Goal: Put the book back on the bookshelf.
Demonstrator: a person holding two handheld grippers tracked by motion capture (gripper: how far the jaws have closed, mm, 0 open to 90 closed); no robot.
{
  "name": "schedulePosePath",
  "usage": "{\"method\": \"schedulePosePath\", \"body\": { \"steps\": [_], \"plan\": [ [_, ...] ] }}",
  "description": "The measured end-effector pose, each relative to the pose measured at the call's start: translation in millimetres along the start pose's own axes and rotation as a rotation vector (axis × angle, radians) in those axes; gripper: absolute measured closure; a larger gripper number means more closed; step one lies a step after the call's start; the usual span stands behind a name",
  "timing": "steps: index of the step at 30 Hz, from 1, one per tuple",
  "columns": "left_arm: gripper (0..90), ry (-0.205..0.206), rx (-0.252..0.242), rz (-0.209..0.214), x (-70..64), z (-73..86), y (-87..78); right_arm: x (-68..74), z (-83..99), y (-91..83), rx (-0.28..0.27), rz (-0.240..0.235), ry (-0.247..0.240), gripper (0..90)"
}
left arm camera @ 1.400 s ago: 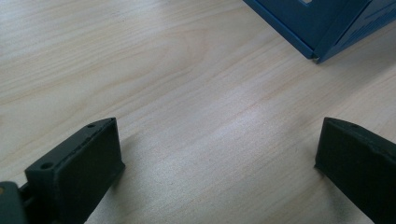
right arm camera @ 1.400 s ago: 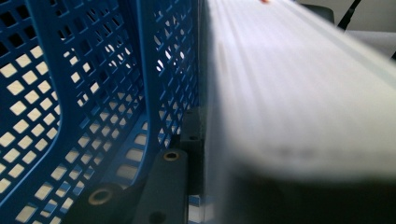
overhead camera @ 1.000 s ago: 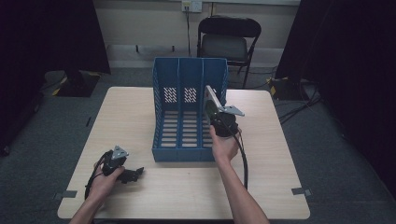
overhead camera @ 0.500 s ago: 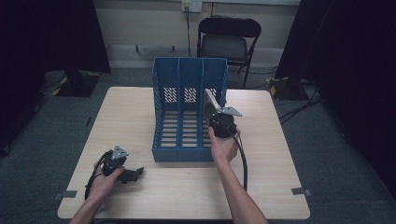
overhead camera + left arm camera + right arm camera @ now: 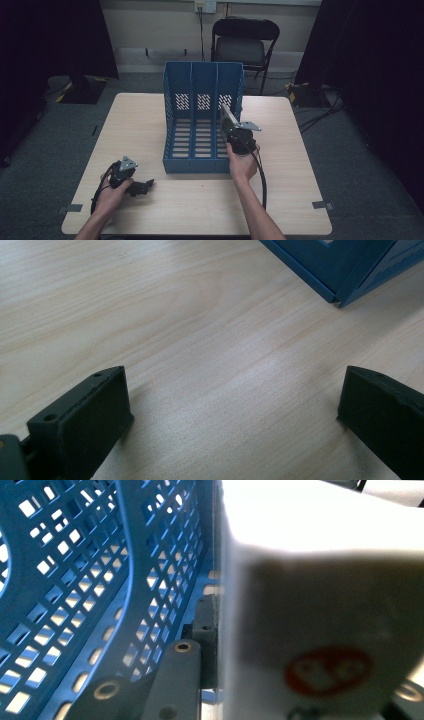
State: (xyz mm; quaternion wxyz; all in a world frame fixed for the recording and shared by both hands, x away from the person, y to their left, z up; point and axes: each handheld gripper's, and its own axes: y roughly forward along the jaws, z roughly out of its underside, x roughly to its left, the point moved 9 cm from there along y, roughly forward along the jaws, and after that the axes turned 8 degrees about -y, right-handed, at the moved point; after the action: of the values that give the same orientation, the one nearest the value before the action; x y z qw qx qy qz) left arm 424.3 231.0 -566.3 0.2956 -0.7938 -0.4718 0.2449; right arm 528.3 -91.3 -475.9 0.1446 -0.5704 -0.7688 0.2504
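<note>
Half done, by my judgement: right tongs (image 5: 226, 114) pinched a white card (image 5: 227, 118) at centre frame, not yet released into the blue file rack (image 5: 202, 122); left tongs (image 5: 142, 186) rested spread on the tabletop (image 5: 150, 120).

High view: fixed above the near edge of the desk (image 5: 150, 120), facing forward and down; it takes in the whole desktop, the blue file rack (image 5: 202, 120) and a chair (image 5: 244, 45) beyond the far edge.
Left gripper view: rides low on the left tongs (image 5: 235, 415), looking along the desktop at close range; the rack's near corner (image 5: 340, 270) sits at its upper right.
Right gripper view: very close, pressed against the rack's perforated wall (image 5: 100, 580) beside a blurred white item (image 5: 320, 605).
Shared: all three views show the rack; the high and left gripper views also share the desk.
</note>
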Motion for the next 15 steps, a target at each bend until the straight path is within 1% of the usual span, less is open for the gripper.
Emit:
{"method": "schedulePosePath", "body": {
  "steps": [3, 6, 7, 11, 14, 15],
  "plan": [
    [0.0, 0.000, 0.000, 0.000, 0.0, 0.0, 0.0, 0.5, 1.6, -0.7, 0.020, -0.015, 0.002, 76.2],
    [0.0, 0.000, 0.000, 0.000, 0.0, 0.0, 0.0, 1.3, 5.5, -1.8, 0.034, -0.014, -0.020, 76.1],
    [0.0, 0.001, 0.000, -0.001, 0.1, 0.0, 0.0, 2.1, 7.6, -2.4, 0.047, -0.014, -0.023, 76.1],
    [0.0, 0.000, 0.000, 0.000, 0.0, 0.0, 0.0, 5.4, 9.6, -4.9, 0.049, -0.018, -0.035, 76.1],
    [0.0, 0.005, 0.000, -0.003, 0.5, 0.0, -0.2, 8.7, 12.0, -7.2, 0.040, -0.036, -0.027, 76.1],
    [0.0, 0.007, 0.001, -0.003, 0.6, -0.1, -0.2, 9.7, 13.6, -8.3, 0.037, -0.031, -0.041, 76.1]
  ]
}}
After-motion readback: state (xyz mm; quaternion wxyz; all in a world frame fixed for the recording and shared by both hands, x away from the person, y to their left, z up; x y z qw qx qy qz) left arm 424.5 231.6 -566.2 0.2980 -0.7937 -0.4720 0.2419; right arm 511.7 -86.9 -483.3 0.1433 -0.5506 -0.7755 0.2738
